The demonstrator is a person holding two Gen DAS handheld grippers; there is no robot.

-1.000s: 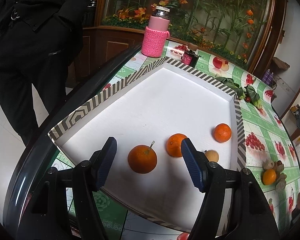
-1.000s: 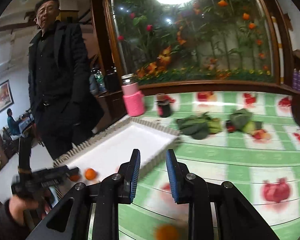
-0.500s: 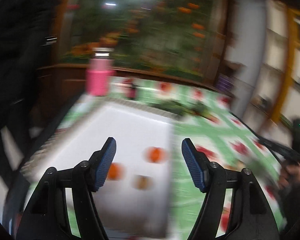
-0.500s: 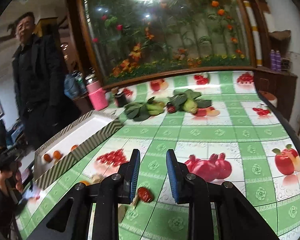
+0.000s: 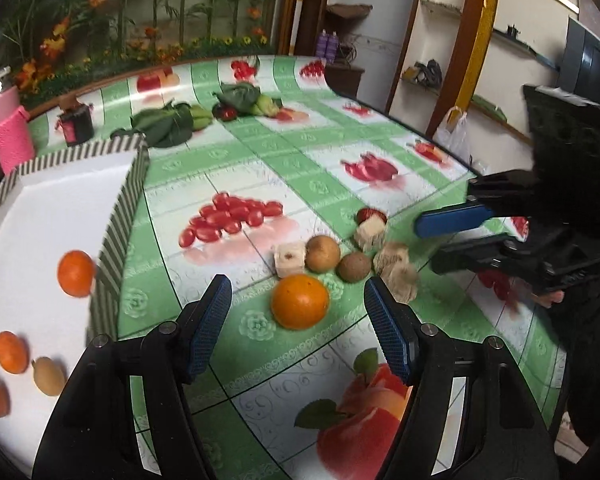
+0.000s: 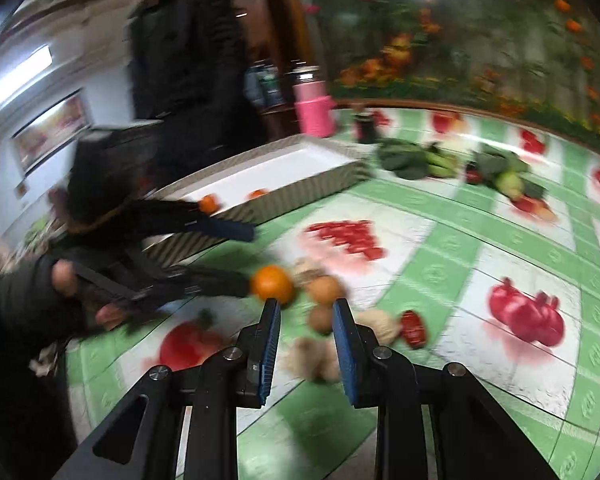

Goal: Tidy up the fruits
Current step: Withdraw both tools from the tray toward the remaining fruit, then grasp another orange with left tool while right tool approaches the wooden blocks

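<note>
An orange (image 5: 300,301) lies on the green fruit-print tablecloth, in front of my open, empty left gripper (image 5: 298,316), between its fingers and just beyond the tips. Behind it lie two small brown fruits (image 5: 322,253), a red date (image 5: 371,213) and several pale cubes (image 5: 289,258). The white tray (image 5: 118,216) at left holds several small oranges (image 5: 76,273) and a tan fruit (image 5: 49,376). My right gripper (image 6: 306,322) is open and empty, close to a small brown fruit (image 6: 321,318); the orange (image 6: 272,284) lies further left. It shows in the left wrist view (image 5: 440,240).
A pink-sleeved bottle (image 6: 314,110), a small dark jar (image 5: 76,124) and leafy vegetables (image 5: 168,124) stand behind the tray. A person in black (image 6: 188,52) stands beyond the table. The table's round edge runs at right (image 5: 440,144).
My left gripper has swung right, from over the tray to the loose pile on the cloth, still open. My right gripper has moved down and left toward the same pile and opened wider.
</note>
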